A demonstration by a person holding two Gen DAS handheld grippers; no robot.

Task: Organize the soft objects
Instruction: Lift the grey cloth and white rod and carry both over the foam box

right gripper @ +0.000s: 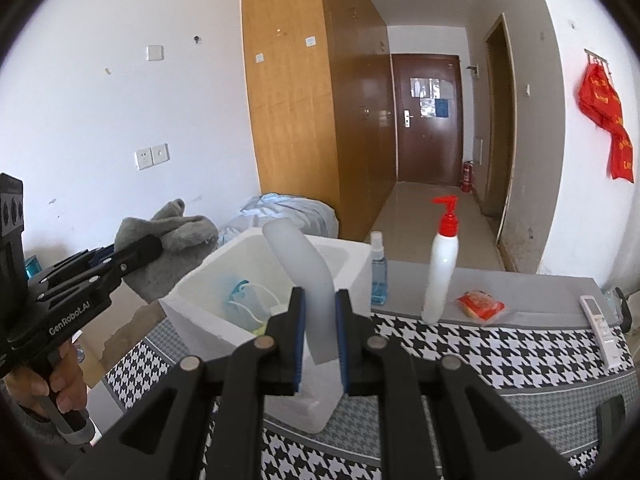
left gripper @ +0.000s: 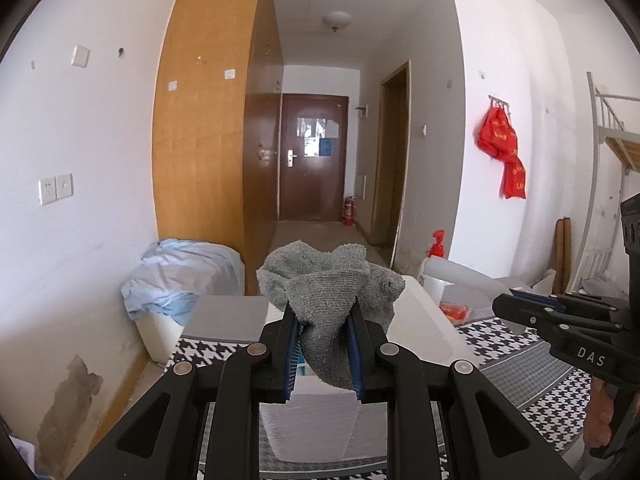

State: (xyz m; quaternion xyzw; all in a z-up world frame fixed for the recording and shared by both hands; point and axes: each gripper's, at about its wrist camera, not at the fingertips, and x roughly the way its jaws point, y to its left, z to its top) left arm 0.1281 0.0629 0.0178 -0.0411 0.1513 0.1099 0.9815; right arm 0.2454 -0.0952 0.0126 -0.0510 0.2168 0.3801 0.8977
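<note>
The left claw (left gripper: pixel 324 330), clenched on the grey cloth (left gripper: pixel 332 284), hung just short of the white foam box (right gripper: pixel 260 276), whose lid (right gripper: pixel 308 280) the right claw (right gripper: pixel 320 312) gripped upright.

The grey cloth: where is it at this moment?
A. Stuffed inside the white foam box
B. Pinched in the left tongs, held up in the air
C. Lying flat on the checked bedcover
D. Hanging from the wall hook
B: the grey cloth sits clamped between the blue pads of the left tongs, raised beside the white foam box rather than inside it.
</note>
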